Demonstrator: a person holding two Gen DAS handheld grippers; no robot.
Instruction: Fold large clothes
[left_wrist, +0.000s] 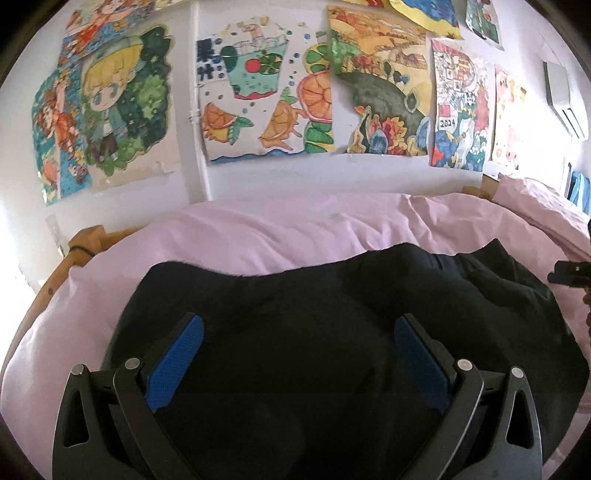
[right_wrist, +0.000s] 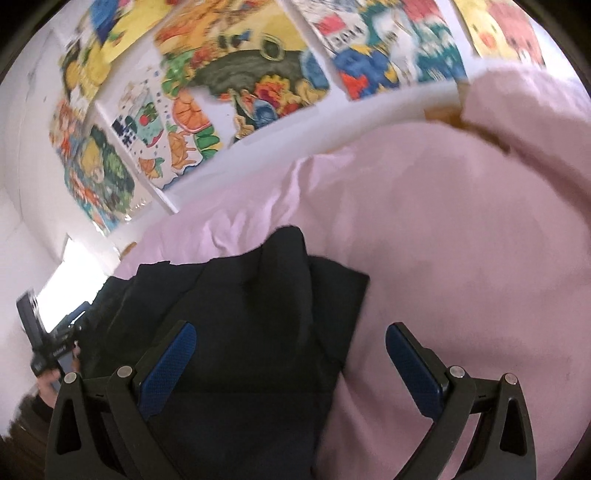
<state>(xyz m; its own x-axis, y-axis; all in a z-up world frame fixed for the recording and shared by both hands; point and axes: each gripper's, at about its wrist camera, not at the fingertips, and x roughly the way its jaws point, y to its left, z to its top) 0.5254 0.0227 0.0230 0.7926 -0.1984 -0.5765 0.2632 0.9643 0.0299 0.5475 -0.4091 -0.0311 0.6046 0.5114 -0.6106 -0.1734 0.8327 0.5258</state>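
A large black garment (left_wrist: 332, 317) lies spread on a bed with a pink sheet (left_wrist: 280, 232). In the left wrist view my left gripper (left_wrist: 299, 328) hangs open above the garment's middle, with nothing between its blue pads (left_wrist: 177, 362). Part of the right gripper (left_wrist: 570, 275) shows at the right edge. In the right wrist view my right gripper (right_wrist: 291, 339) is open over the garment's (right_wrist: 240, 332) right edge, where a folded layer ends on the pink sheet (right_wrist: 443, 240). The left gripper (right_wrist: 48, 343), held in a hand (right_wrist: 50, 384), appears at far left.
Colourful drawings (left_wrist: 266, 92) cover the white wall behind the bed. A wooden bed frame (left_wrist: 88, 240) shows at the left, a pink pillow (left_wrist: 532, 199) at the right, and an air conditioner (left_wrist: 565, 99) high on the right wall.
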